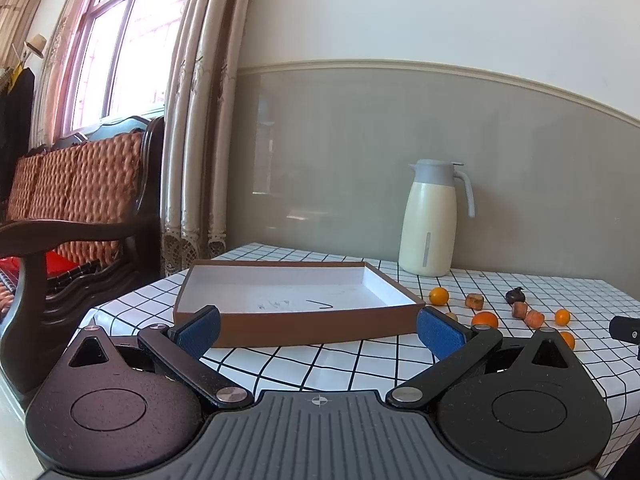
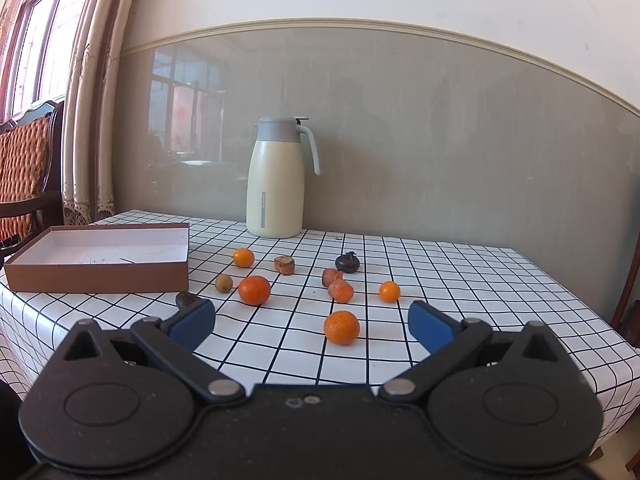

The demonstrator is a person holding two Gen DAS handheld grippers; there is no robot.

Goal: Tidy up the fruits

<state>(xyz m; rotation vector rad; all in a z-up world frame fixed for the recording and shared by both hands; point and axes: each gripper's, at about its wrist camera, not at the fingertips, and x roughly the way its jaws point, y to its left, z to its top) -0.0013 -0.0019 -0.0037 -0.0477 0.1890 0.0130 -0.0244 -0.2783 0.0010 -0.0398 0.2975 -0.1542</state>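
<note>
Fruits lie scattered on the checked counter (image 2: 440, 280) at centre frame of the right wrist view, among them a large orange (image 2: 341, 327), a second orange (image 2: 254, 290) and a small kumquat (image 2: 389, 291), all outside the shallow brown box (image 2: 100, 276) at left, which is empty and probably their destination. Right hand-held gripper (image 2: 312, 322) is released, jaws spread wide with the large orange between and just beyond them, seemingly lined up for a first grasp. Left hand-held gripper (image 1: 318, 330) is likewise released, facing the box, perhaps to steady it.

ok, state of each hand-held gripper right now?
Left hand-held gripper: open, holding nothing, facing the box.
Right hand-held gripper: open, holding nothing, orange ahead.
</note>
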